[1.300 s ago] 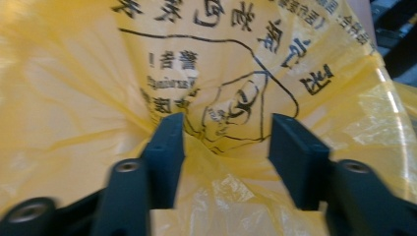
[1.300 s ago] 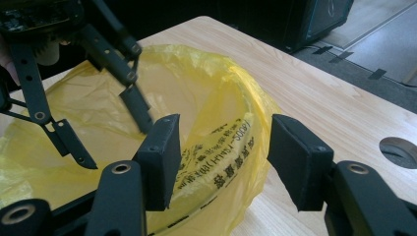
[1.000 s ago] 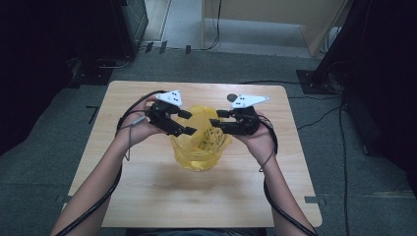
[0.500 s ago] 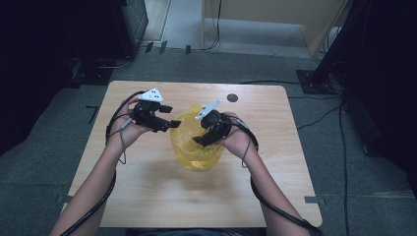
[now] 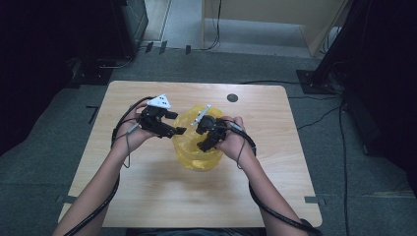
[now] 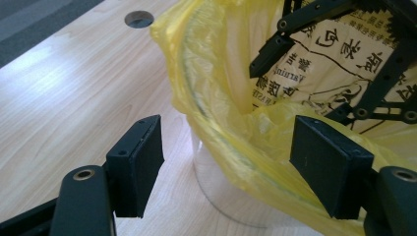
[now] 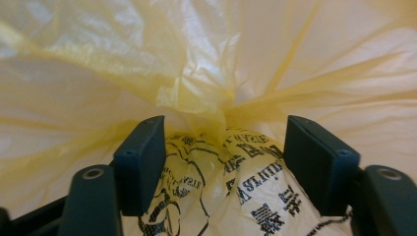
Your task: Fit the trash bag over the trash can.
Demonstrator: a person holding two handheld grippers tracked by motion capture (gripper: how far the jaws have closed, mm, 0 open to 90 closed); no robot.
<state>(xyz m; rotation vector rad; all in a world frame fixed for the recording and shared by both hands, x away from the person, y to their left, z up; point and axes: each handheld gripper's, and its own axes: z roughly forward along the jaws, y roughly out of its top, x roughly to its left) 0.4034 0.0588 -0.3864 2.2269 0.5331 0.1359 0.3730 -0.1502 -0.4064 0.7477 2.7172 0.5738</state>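
A yellow plastic bag point(image 5: 189, 150) printed with black writing lines a clear round container point(image 6: 216, 194) in the middle of the wooden table point(image 5: 147, 196). My left gripper point(image 5: 173, 129) stands at the bag's left rim. Its jaws have just been opening and straddle the rim film point(image 6: 221, 103), with the pads off it. My right gripper point(image 5: 202, 142) reaches down into the bag's mouth. Its jaws have just been closing, and a gathered fold of yellow film point(image 7: 206, 105) lies between them, untouched by the pads point(image 7: 142, 162). Both grippers are open.
A round cable hole point(image 5: 232, 97) sits in the table behind the bag, seen also as the hole point(image 6: 138, 18) in the left gripper view. Bare wood spreads around the container on all sides. Dark equipment and cables lie on the floor beyond the far edge.
My right gripper has moved left from the bag's right side and dipped into its mouth. My left gripper has drifted a little left and lower, to the left rim.
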